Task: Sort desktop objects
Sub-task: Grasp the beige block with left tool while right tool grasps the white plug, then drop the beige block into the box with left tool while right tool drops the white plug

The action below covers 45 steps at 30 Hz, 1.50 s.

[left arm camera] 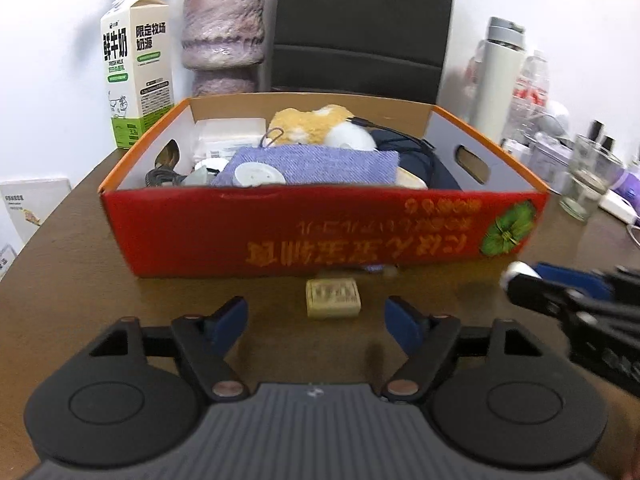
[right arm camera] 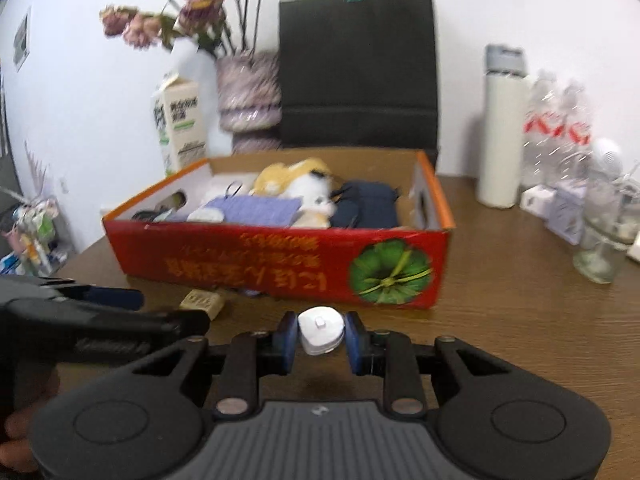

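A red cardboard box (left arm camera: 320, 232) (right arm camera: 280, 264) sits on the brown table, holding a purple cloth (left arm camera: 320, 164), a plush toy (left arm camera: 316, 122), a dark pouch and cables. A small beige block (left arm camera: 333, 298) (right arm camera: 202, 302) lies on the table just in front of the box. My left gripper (left arm camera: 316, 320) is open and empty, just short of the block. My right gripper (right arm camera: 320, 338) is shut on a small white charger plug (right arm camera: 321, 330), held above the table before the box; it shows at the right of the left wrist view (left arm camera: 520, 276).
Behind the box stand a milk carton (left arm camera: 136, 68), a purple vase (left arm camera: 224, 36) and a black bag (right arm camera: 358, 68). To the right are a white thermos (right arm camera: 502, 132), plastic bottles (right arm camera: 556, 132), a glass (left arm camera: 588, 178) and small boxes.
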### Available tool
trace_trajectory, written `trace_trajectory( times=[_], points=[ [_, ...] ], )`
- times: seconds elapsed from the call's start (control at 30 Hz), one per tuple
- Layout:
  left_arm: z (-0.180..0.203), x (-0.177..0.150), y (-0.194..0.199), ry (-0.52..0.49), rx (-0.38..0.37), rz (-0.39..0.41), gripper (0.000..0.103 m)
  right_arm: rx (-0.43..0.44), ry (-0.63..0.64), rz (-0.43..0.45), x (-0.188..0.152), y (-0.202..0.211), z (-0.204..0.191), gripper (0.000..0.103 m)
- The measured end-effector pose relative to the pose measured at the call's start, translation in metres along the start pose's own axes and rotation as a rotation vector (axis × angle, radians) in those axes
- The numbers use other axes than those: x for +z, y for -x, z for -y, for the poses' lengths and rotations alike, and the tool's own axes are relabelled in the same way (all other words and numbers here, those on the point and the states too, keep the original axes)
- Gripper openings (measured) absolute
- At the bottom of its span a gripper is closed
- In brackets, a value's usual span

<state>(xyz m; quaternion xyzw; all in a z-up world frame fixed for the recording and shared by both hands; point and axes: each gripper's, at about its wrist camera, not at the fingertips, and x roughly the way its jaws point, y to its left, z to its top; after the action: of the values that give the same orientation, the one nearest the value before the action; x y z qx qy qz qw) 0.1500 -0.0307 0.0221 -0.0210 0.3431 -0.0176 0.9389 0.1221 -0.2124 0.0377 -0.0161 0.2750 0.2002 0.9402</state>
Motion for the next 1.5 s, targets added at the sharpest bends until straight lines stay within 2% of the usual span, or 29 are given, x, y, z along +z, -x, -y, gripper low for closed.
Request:
trace_trajectory(
  times=[0.07, 0.13, 0.17, 0.23, 0.37, 0.5, 0.63, 0.8, 1.07, 1.2, 1.33, 1.43, 1.5],
  points=[
    [0.001, 0.003, -0.006, 0.016, 0.005, -0.004, 0.071, 0.008, -0.017, 0.016, -0.001, 0.000, 0.006, 0.024],
    [0.000, 0.002, -0.010, 0.034, 0.001, -0.008, 0.056, 0.029, -0.042, 0.011, -0.001, 0.000, 0.010, 0.024],
    [0.001, 0.002, -0.010, 0.030, 0.015, 0.000, 0.053, 0.031, -0.045, 0.010, -0.001, 0.001, 0.011, 0.024],
    [0.003, 0.002, -0.010, 0.020, 0.021, 0.001, 0.031, 0.031, -0.045, 0.023, -0.002, 0.004, 0.011, 0.024],
    [0.006, 0.000, -0.002, 0.008, 0.021, -0.010, 0.031, 0.009, -0.016, 0.008, -0.005, 0.001, 0.005, 0.024],
    [0.009, -0.008, 0.024, -0.001, 0.054, 0.042, 0.031, -0.001, 0.002, -0.006, -0.008, -0.001, 0.002, 0.024],
    [0.010, -0.017, 0.057, 0.002, 0.055, 0.093, 0.031, -0.004, 0.015, 0.005, -0.010, 0.002, -0.003, 0.024],
    [0.008, -0.032, 0.079, -0.008, 0.073, 0.060, 0.031, 0.000, 0.016, 0.005, -0.012, 0.007, -0.011, 0.024],
    [0.018, -0.049, 0.104, -0.047, 0.040, 0.041, 0.031, 0.012, -0.005, 0.086, -0.018, 0.056, -0.029, 0.024],
    [0.018, -0.023, 0.108, -0.031, -0.007, 0.084, 0.031, -0.003, -0.013, 0.133, -0.003, 0.077, -0.022, 0.024],
    [0.018, 0.024, 0.099, -0.038, -0.026, 0.155, 0.031, -0.047, -0.007, 0.193, 0.035, 0.080, -0.004, 0.024],
    [0.015, 0.063, 0.079, -0.012, -0.076, 0.128, 0.031, -0.052, -0.021, 0.195, 0.070, 0.067, 0.014, 0.024],
    [0.011, 0.090, 0.063, 0.009, -0.110, 0.099, 0.031, -0.034, -0.040, 0.161, 0.092, 0.048, 0.025, 0.024]
  ],
)
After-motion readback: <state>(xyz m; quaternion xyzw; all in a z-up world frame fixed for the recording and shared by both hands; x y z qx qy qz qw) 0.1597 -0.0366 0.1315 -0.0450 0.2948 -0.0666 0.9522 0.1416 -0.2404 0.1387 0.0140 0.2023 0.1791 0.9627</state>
